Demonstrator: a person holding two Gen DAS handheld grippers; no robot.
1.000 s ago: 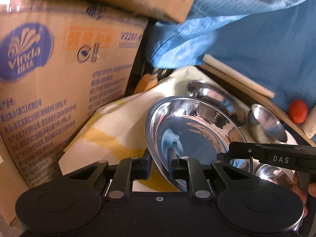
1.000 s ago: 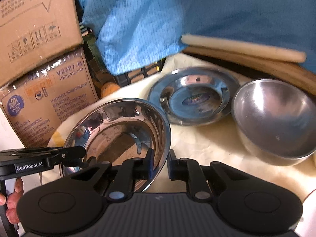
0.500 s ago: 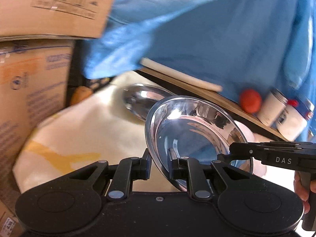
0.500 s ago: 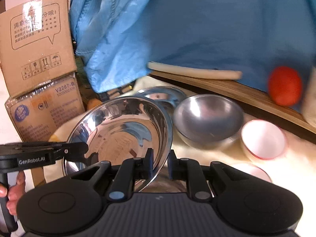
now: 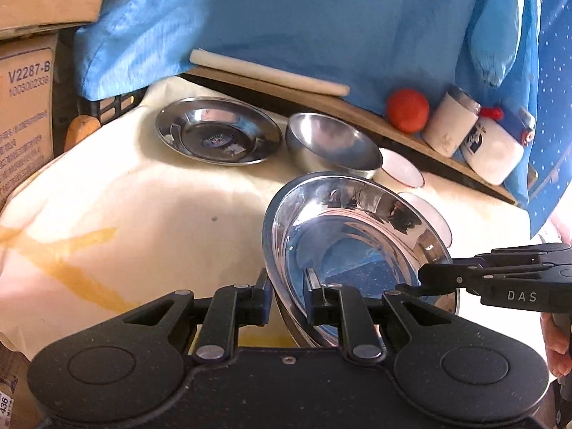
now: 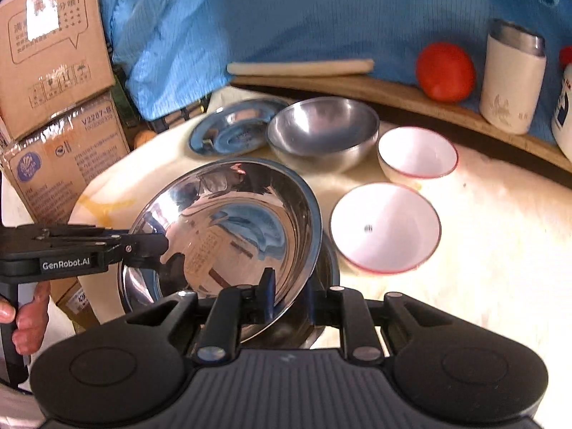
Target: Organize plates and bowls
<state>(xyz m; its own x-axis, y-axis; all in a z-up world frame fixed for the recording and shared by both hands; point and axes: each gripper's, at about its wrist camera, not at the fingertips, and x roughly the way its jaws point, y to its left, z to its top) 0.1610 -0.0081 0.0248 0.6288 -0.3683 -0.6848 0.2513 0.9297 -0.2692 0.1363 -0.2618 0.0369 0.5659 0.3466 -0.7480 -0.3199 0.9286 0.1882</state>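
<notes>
A blue cloth (image 5: 321,18) hangs behind everything, with printed cardboard boxes (image 6: 53,53) stacked to one side. Below them spreads a cream tablecloth (image 5: 125,207) with a yellow stripe.

Over the cloth, both grippers carry one shiny steel plate (image 6: 228,228) between them, tilted. The left gripper (image 5: 287,298) pinches the rim on one side, its jaws narrow with the metal between them. The right gripper (image 6: 289,295) grips the opposite edge the same way; its jaws have just been easing apart slightly, yet the rim still sits between its pads. Beneath the plate's edge, another steel rim seems to show, though I cannot make it out clearly.

Farther back rest a second steel plate (image 5: 218,136) and, just beside it, a steel bowl (image 6: 321,132). Two white bowls with red rims (image 6: 384,228) stand near each other to its right. On the wooden board (image 5: 357,114) behind sit a rolling pin (image 5: 268,71), a white cup (image 6: 511,78) and a tomato (image 6: 445,71).
</notes>
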